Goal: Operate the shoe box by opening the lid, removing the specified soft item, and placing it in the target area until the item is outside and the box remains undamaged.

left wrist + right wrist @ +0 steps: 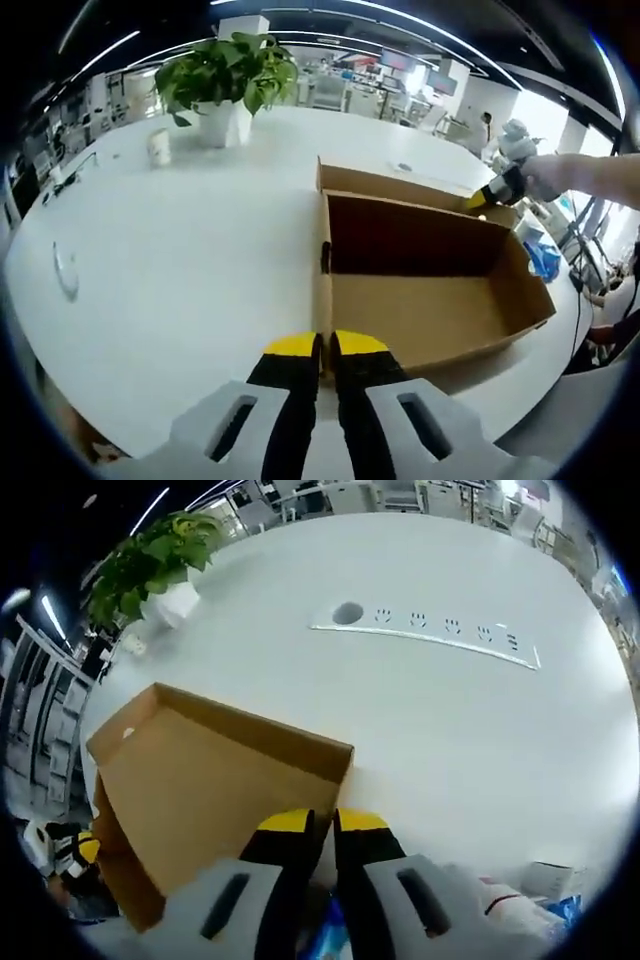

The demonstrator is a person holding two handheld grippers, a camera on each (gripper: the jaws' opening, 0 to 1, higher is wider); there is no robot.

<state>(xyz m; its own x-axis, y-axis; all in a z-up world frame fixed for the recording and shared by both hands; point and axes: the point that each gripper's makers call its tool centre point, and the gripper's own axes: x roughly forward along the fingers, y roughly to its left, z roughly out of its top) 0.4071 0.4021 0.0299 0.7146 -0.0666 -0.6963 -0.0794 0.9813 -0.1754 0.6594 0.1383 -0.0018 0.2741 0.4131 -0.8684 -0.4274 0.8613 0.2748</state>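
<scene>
Open shoe box [430, 290] on table [180, 270], potted plant [225, 80] behind, seemingly well apart.

1. The shoe box [430, 290] interior near its close wall is hidden behind that wall in the left gripper view.
2. In the right gripper view, blue and white things [520, 905] at the bottom edge are cut off and too blurred to identify.
3. The plant [150, 555] is partly cropped there.

I see bright, even light from ceiling strip lights [300, 38]; heavy fisheye bending, edges soft and dark.
</scene>
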